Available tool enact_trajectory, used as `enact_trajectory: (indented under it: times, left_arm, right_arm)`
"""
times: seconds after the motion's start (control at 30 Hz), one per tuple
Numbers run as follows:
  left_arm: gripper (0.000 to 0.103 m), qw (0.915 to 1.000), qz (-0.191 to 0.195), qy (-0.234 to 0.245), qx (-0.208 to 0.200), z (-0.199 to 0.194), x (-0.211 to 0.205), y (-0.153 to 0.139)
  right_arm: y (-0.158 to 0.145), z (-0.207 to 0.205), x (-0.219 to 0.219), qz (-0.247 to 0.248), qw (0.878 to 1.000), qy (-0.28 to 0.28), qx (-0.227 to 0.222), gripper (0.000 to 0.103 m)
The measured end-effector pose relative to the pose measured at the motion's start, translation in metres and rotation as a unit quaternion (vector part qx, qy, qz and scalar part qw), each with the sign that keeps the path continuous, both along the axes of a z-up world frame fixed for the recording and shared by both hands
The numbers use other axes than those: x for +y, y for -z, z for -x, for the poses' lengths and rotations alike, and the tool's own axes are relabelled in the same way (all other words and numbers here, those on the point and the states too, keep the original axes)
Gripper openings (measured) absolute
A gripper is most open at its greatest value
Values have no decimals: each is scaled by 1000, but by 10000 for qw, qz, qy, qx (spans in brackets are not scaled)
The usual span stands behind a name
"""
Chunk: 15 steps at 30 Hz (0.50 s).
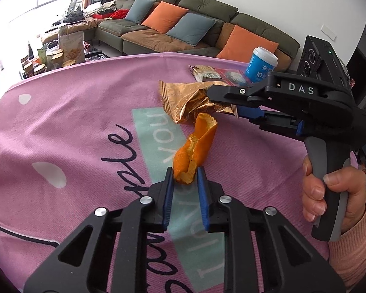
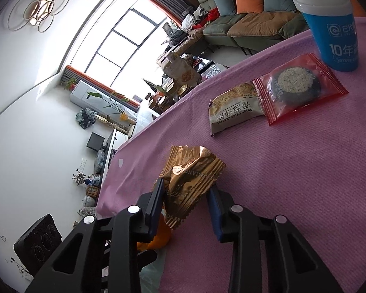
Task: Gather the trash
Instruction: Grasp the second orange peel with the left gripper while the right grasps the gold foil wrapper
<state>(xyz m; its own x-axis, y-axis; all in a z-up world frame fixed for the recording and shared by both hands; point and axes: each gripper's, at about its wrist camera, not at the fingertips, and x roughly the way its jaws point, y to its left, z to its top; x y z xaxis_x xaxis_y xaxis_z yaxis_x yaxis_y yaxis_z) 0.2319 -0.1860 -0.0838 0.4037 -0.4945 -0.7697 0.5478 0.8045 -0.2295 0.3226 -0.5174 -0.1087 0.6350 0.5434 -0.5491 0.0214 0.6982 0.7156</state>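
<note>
A curled orange peel (image 1: 200, 139) lies on the pink tablecloth (image 1: 72, 122). My left gripper (image 1: 184, 171) is shut on its near end, blue pads pressed against both sides. Just beyond it lies a crumpled gold foil wrapper (image 1: 180, 97), and my right gripper (image 1: 222, 102) comes in from the right and pinches it. The right wrist view has the gold wrapper (image 2: 192, 171) squeezed between the fingers of my right gripper (image 2: 185, 193). A bit of the orange peel (image 2: 158, 239) shows below the left finger. A person's hand (image 1: 324, 195) holds the right gripper's handle.
Farther back on the cloth stand a blue paper cup (image 2: 329, 31) with a white lid, a red cookie packet (image 2: 297, 88) and a cracker packet (image 2: 234, 105). The table's edge (image 2: 124, 151) drops off at the left. A sofa (image 1: 183, 24) with cushions is behind.
</note>
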Motion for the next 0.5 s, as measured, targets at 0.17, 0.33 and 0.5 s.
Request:
enact_trajectory:
  times: [0.17,0.33,0.5]
  left_arm:
    - [14,9999,91,-47,-114,8,9,-5]
    - [12,9994,111,-125,-311,22,27,-13]
    - [12,9983,173,-285,-472,40,56,-22]
  right_arm:
    - [-8,10,4,113,9996,-39,-250,31]
    - [-16,23,11,188,9985,-146,-494,30]
    - [-22,35,15,235,9970,-252,-697,30]
